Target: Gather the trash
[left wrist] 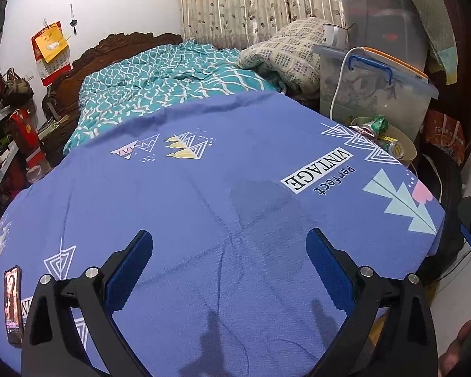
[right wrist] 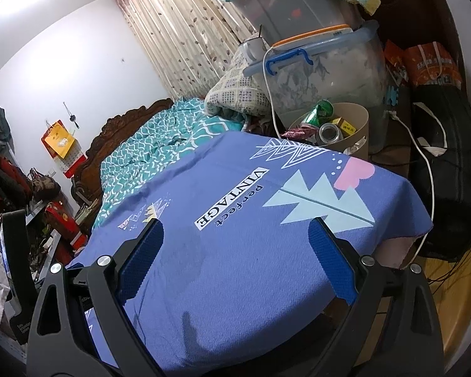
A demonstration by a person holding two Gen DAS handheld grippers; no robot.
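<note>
A bedroom scene seen from two hand-held grippers, both held above a blue sheet (left wrist: pixel 204 204) printed with white triangles and the words "Perfect VINTAGE". The left gripper (left wrist: pixel 229 251) has its two blue-padded fingers spread wide apart, with nothing between them. The right gripper (right wrist: pixel 235 238) is likewise spread wide and holds nothing. Both cast shadows on the sheet below.

The trash sits in a round beige bin (right wrist: pixel 361 122) just past the far right corner of the sheet. In it are a crushed green can (right wrist: pixel 318 111), a silver can (right wrist: pixel 329 133), a small yellow box (right wrist: pixel 345 125) and a crumpled wrapper (right wrist: pixel 295 133). The left view shows the same bin (left wrist: pixel 405 144) at the sheet's right edge.

Behind the bin stands a clear storage box (right wrist: pixel 329 72) with a blue handle, a white cable (right wrist: pixel 427 163) trailing over it. A teal patterned quilt (left wrist: pixel 160 84) covers the bed beyond the sheet, up to a carved wooden headboard (left wrist: pixel 110 47). A phone (left wrist: pixel 13 304) lies on the sheet's near left edge.
</note>
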